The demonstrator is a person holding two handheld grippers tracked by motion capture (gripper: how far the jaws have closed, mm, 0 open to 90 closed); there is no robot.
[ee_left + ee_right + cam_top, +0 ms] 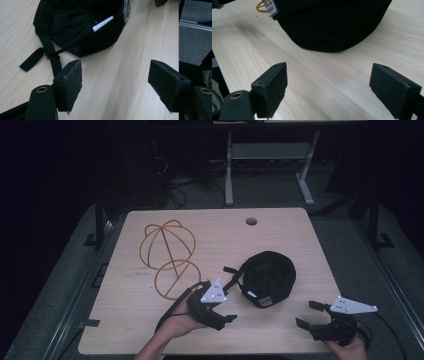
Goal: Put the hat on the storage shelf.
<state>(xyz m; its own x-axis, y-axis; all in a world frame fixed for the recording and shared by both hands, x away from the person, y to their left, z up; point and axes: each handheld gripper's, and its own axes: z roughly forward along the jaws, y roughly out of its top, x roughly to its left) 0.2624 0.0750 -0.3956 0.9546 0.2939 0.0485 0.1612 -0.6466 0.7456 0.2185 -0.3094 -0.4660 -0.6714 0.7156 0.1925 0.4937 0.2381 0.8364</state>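
Near the table's [150, 330] centre we see the black cap [267, 277] lying upside down, strap [232, 275] trailing toward nine o'clock; our left gripper [227, 307] sits at its seven o'clock — jaws released, nothing between; our right gripper [307, 315] waits at four o'clock, likewise released; a wire hat stand [167, 255] lies at ten o'clock.

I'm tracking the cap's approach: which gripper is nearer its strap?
The left gripper: the cap has its strap just beyond that gripper's jaws; the right gripper faces the crown.
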